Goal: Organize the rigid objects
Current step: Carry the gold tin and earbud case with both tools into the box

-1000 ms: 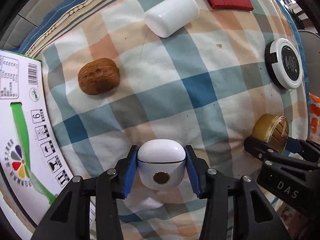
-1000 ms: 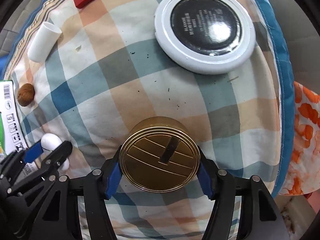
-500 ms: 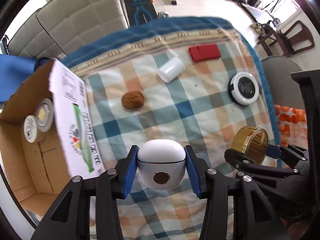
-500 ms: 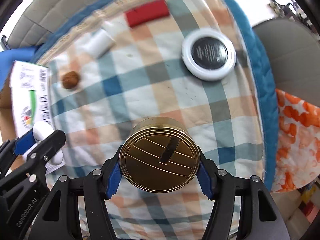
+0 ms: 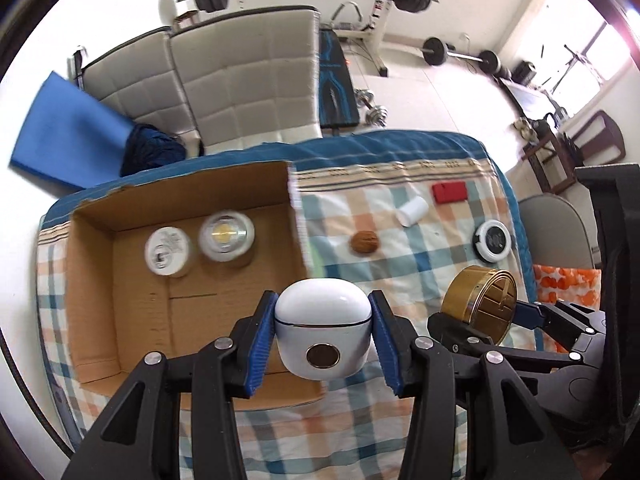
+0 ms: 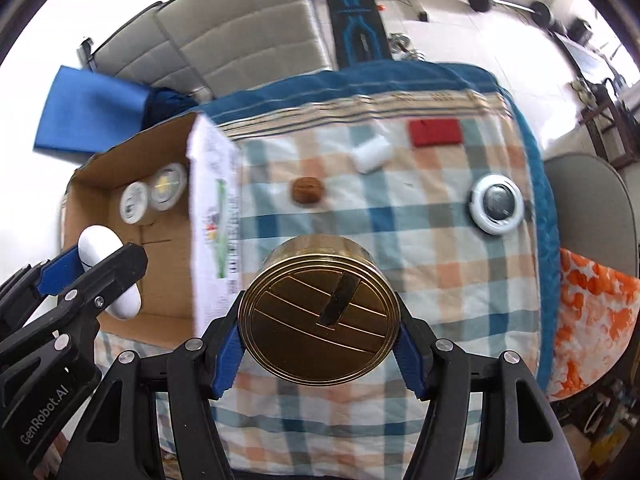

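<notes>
My left gripper (image 5: 322, 340) is shut on a white earbud case (image 5: 322, 336) and holds it high over the near right edge of the open cardboard box (image 5: 96, 280). My right gripper (image 6: 320, 344) is shut on a round gold tin (image 6: 320, 320), held high above the checked cloth (image 6: 420, 240). The tin also shows in the left wrist view (image 5: 480, 304), and the earbud case in the right wrist view (image 6: 108, 268). A walnut (image 5: 365, 242), a white cylinder (image 5: 412, 210), a red flat case (image 5: 450, 192) and a round black-and-white disc (image 5: 493, 240) lie on the cloth.
Two round white containers (image 5: 168, 252) (image 5: 227, 237) sit in the box at its far side. A grey sofa (image 5: 224, 80) and a blue mat (image 5: 68, 140) stand behind the table. An orange patterned cloth (image 6: 592, 312) lies to the right, and a chair (image 5: 560, 232) stands there.
Both grippers have risen well above the table with their objects still held. The left one has moved left so the box now lies below the earbud case.
</notes>
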